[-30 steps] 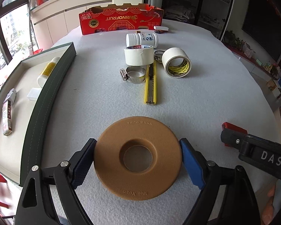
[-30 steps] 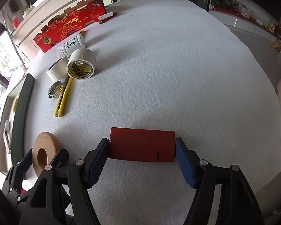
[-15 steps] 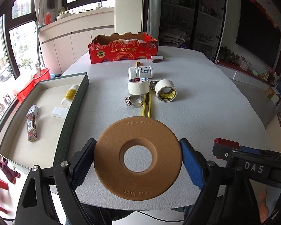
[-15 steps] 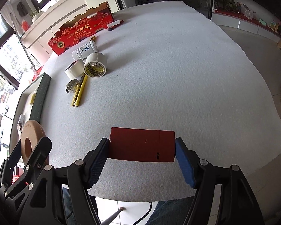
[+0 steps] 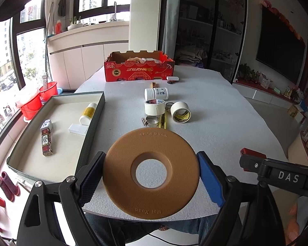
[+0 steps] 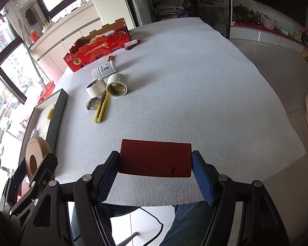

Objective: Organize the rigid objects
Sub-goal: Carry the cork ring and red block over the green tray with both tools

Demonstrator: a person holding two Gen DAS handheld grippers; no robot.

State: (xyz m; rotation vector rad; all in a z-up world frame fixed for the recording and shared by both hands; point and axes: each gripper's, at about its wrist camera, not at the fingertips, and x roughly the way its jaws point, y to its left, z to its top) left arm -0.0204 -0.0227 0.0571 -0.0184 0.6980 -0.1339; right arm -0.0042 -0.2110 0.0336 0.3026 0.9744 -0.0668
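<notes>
My left gripper (image 5: 151,176) is shut on a tan ring-shaped disc (image 5: 123,176) and holds it in the air over the table's near edge. The disc also shows in the right wrist view (image 6: 38,155). My right gripper (image 6: 155,170) is shut on a dark red flat box (image 6: 154,157), also lifted above the near edge; its corner shows in the left wrist view (image 5: 251,153). A dark green tray (image 5: 92,131) with a white liner lies at the left and holds a small bottle (image 5: 87,113), a white block (image 5: 78,129) and a patterned pack (image 5: 46,141).
Mid-table lie two tape rolls (image 5: 154,107) (image 5: 180,112), a white pill bottle (image 5: 156,93), a hose clamp (image 5: 151,122) and a yellow utility knife (image 6: 101,108). A red cardboard box (image 5: 139,69) stands at the far end. Red buckets (image 5: 30,102) stand on the floor at left.
Both grippers have lifted their objects off the table and drawn back toward the near edge. The views now look across the whole table from higher up.
</notes>
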